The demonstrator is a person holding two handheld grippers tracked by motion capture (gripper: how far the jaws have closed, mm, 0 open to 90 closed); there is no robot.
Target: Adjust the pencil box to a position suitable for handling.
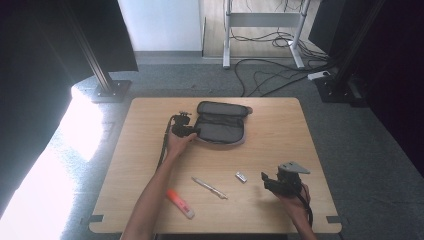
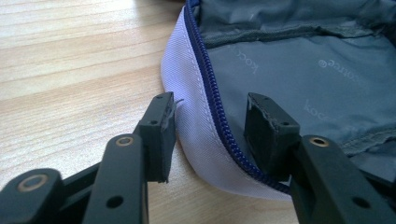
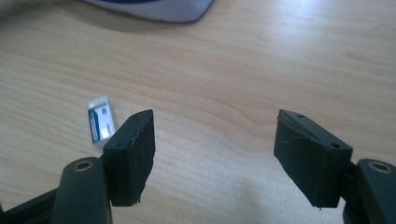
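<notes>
Open pencil case [image 1: 220, 123] lies at the far-centre of the table [image 1: 280, 150], flap laid back, grey lining up. Left gripper [image 1: 184, 131] sits at its near-left corner. In the left gripper view the jaws straddle the case's pale rim [image 2: 187, 107] and blue zipper [image 2: 210, 88]: 1 pad outside on the wood side, 1 inside over the lining. Gap visible on both sides, so jaws apart, not yet pinching fabric.

Right gripper [image 1: 272, 184] is held at near-right, jaws wide apart, nothing btwn them. Small wrapped eraser-like item [image 1: 241, 177] lies just beside it to the left; in the right gripper view it's by the left pad [image 3: 101, 123].

Also loose on the table: pen [image 1: 210, 188], orange highlighter [image 1: 180, 203], both near-centre, well apart from the case.

Read of step: L hand steadying case mouth, R hand going for small items to load.

Doing it well, my judgement:
- Close L on rim only, below zipper teeth; grip on teeth likely slips.
- Keep the mouth pulled open, don't lift the case.
- R: come down square over the small item, pads on its 2 long sides; it's thin, so press close to the wood w/o scraping.
- Risk: the wrapper slides away when nudged.
</notes>
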